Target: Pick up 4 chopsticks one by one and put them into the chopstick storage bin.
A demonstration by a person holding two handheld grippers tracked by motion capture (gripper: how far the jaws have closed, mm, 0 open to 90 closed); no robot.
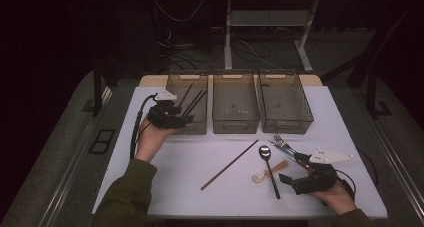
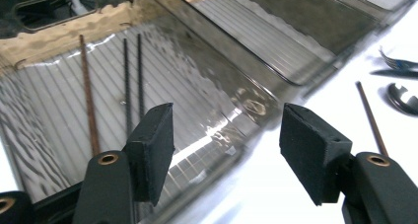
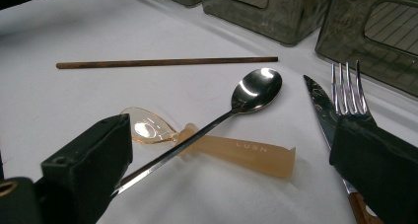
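Observation:
My left gripper hovers at the front wall of the left clear bin, open, with nothing between its pads. Inside that bin lie a brown chopstick and two black chopsticks. My right gripper rests low at the front right, open. Between its spread jaws lie a metal spoon and, under the spoon's handle, an amber plastic spoon. A knife and fork lie by its right jaw.
A second brown chopstick lies slantwise on the white table. The middle bin and right bin stand beside the left one along the back. Dark floor, cables and desk legs lie beyond the table.

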